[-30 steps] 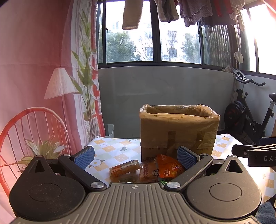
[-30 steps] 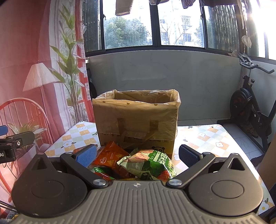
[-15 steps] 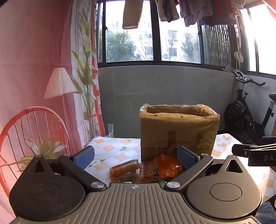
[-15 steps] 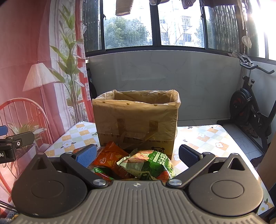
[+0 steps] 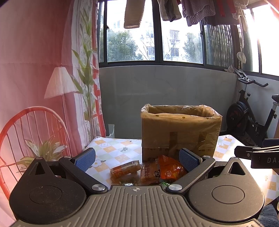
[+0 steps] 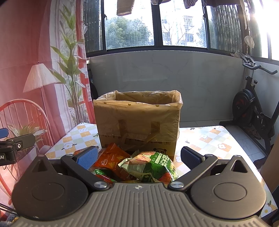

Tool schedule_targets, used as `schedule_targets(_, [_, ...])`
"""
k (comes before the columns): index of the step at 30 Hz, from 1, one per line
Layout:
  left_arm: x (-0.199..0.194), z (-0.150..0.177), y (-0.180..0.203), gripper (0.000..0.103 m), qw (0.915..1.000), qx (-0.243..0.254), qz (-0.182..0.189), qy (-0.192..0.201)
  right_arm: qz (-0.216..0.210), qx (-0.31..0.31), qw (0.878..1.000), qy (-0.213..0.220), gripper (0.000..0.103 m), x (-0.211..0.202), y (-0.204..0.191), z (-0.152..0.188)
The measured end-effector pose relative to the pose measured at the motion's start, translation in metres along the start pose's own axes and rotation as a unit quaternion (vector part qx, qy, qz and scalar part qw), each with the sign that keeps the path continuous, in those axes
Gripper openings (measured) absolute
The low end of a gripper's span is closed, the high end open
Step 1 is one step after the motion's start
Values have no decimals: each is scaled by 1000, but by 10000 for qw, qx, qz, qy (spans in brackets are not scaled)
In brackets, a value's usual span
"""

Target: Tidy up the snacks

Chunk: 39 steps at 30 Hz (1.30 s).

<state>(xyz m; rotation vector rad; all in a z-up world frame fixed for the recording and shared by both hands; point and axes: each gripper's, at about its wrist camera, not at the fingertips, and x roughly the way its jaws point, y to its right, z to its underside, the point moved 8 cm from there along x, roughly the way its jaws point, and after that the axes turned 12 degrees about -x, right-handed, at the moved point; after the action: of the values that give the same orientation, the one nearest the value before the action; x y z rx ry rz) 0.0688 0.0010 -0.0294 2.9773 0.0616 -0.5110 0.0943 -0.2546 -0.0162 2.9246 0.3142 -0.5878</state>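
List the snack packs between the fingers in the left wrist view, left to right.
Small orange bar pack → orange pack with a panda face → crinkled orange-red bag. The cardboard box stands behind them.

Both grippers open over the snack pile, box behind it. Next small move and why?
Probably lower the right gripper onto the green snack bag and close. Its jaws stand wide open and empty, the bag lies topmost between them, and the lined cardboard box stands open just behind.

Home balcony: hanging laundry, exercise bike
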Motion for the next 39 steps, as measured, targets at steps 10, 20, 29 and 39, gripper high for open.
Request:
schedule_targets(10, [0,0,0,103,10000,-2,1,-5,1,-10,10000,-9,103,0,0,1])
schedule_targets(20, [-1,4,1,103,10000,-52,-13,-60,-7,-2,10000,-18,103,0,1,2])
schedule_targets(29, [10,6,-7,103,9985,-14,-552,-65,30,10,10000,83,103,2,9,2])
schedule_targets(39, [62,17,-4,103,9984,82,-360,-418,80,-371,9957,850,103,43,20,-18])
